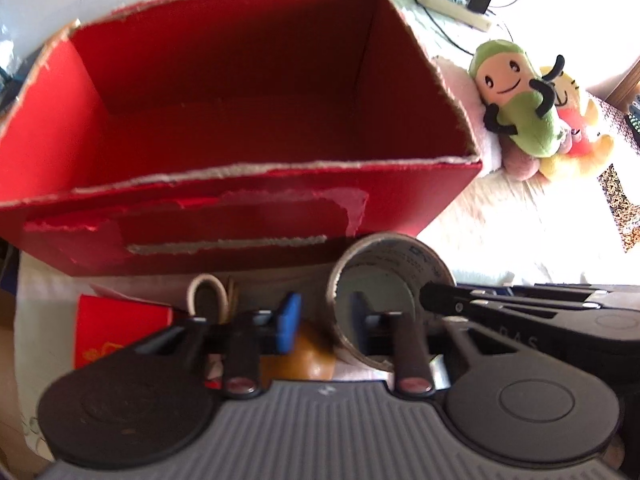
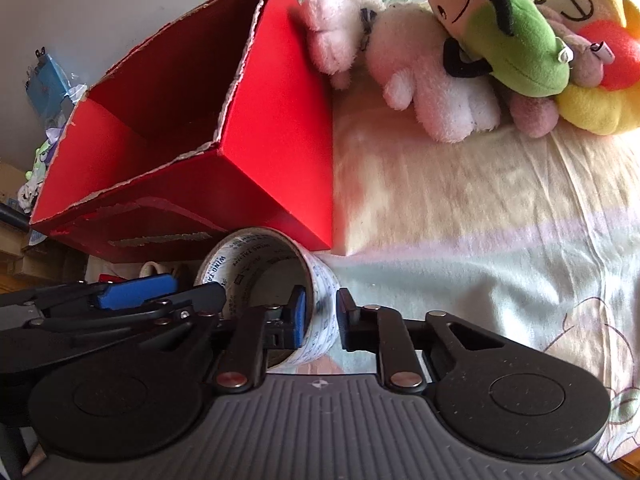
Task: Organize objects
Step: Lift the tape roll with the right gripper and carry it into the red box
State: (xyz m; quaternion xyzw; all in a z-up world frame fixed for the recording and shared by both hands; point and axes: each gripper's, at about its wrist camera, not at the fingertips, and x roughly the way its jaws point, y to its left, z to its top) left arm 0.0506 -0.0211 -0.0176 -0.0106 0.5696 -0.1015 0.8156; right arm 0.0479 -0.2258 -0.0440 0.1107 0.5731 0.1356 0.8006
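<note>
A bed (image 2: 460, 208) covered in a pale, wrinkled sheet carries everything here. The largest thing on it is an open red cardboard box (image 1: 240, 128) with torn, ragged rims, its inside bare. Beside the box, toward the head of the bed, a heap of plush toys lies together: a white and pink plush (image 2: 424, 80), a green plush (image 2: 508, 36) sprawled over it, and a yellow and red plush (image 2: 596, 80) just behind. A white power strip (image 1: 452, 6) with a black adapter plugged in lies beyond them. Just in front of the box's near wall stands a roll of printed packing tape (image 2: 280, 280), tipped on its side so its hollow core faces the cameras. Both tools meet on this roll. The left hand-held gripper (image 1: 324, 320) has one blue pad inside the core and the other outside, pinching the roll's left wall. The right hand-held gripper (image 2: 320, 320) comes in from the other side and clamps the roll's right wall the same way, one finger inside and one outside. A small beige loop (image 1: 208, 296) lies near the left tool.
</note>
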